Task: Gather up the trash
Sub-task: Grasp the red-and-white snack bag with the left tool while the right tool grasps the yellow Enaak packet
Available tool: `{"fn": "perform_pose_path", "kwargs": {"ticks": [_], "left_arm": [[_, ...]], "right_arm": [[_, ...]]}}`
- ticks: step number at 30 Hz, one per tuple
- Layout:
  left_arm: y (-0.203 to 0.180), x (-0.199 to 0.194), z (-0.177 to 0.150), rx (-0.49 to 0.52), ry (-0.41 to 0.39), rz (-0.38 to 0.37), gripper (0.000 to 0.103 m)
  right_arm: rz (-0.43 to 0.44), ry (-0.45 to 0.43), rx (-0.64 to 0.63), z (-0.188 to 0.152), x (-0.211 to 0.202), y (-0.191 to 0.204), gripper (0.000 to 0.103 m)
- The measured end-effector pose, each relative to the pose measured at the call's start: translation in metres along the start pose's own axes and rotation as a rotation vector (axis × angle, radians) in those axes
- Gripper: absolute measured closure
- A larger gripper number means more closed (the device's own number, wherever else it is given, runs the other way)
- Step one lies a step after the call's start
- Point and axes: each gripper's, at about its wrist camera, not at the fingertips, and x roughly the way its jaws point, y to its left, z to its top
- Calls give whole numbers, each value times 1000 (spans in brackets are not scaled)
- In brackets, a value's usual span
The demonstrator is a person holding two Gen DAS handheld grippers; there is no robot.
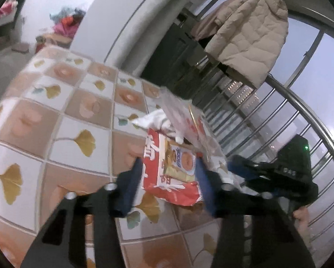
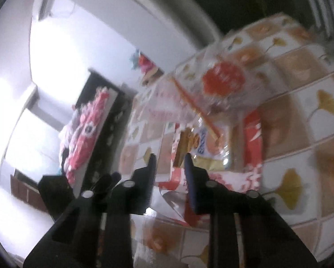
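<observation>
Only the left hand-held gripper (image 1: 169, 174) view shows its released fingers straddling the red wrapper (image 1: 171, 174).

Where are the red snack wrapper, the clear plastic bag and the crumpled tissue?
red snack wrapper (image 1: 167, 167): left wrist view, printed front.
clear plastic bag (image 1: 180, 109): left wrist view, upper panel.
crumpled tissue (image 1: 153, 120): left wrist view, white middle fold.

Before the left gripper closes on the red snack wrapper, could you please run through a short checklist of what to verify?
1. Red snack wrapper sits between the left gripper fingers: ok.
2. Left jaws open wide enough: ok.
3. Clear plastic bag off the wrapper: not ok, it overlaps the far end.
4. White crumpled tissue outside the grasp: ok.
5. Right gripper clear of the wrapper: cannot tell, blurred.
6. Wrapper flat on the ginkgo-leaf checked tablecloth: cannot tell.
</observation>
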Motion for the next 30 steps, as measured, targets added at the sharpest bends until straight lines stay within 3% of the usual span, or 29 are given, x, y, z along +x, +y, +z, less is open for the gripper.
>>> {"fn": "perform_pose_path", "kwargs": {"ticks": [4, 8, 12, 17, 20, 22, 24, 28, 30], "left_arm": [[2, 9, -7, -29, 51, -32, 68], [0, 15, -19, -44, 115, -73, 68], [-8, 20, -32, -36, 182, -102, 68], [-24, 34, -55, -23, 338, -115, 68], [-30, 36, -65, -38, 383, -144, 68], [-34, 34, -71, -30, 397, -146, 68], [-36, 31, -73, -10, 391, -128, 68], [-42, 26, -69, 39, 351, -69, 68], [-44, 25, -66, 81, 318, -21, 68]], "right_arm": [[23, 132, -28, -16, 16, 4, 81], [-9, 233, -88, -39, 14, 7, 80], [-41, 285, -109, -58, 5, 5, 80], [-47, 311, -75, -72, -11, -2, 78], [-15, 319, -63, -75, -23, -4, 76], [0, 314, -64, -72, -29, -4, 66], [-2, 273, -64, -68, -41, -6, 56], [-53, 165, -17, -51, -59, -25, 51], [-111, 109, 8, -44, -61, -37, 40]]}}
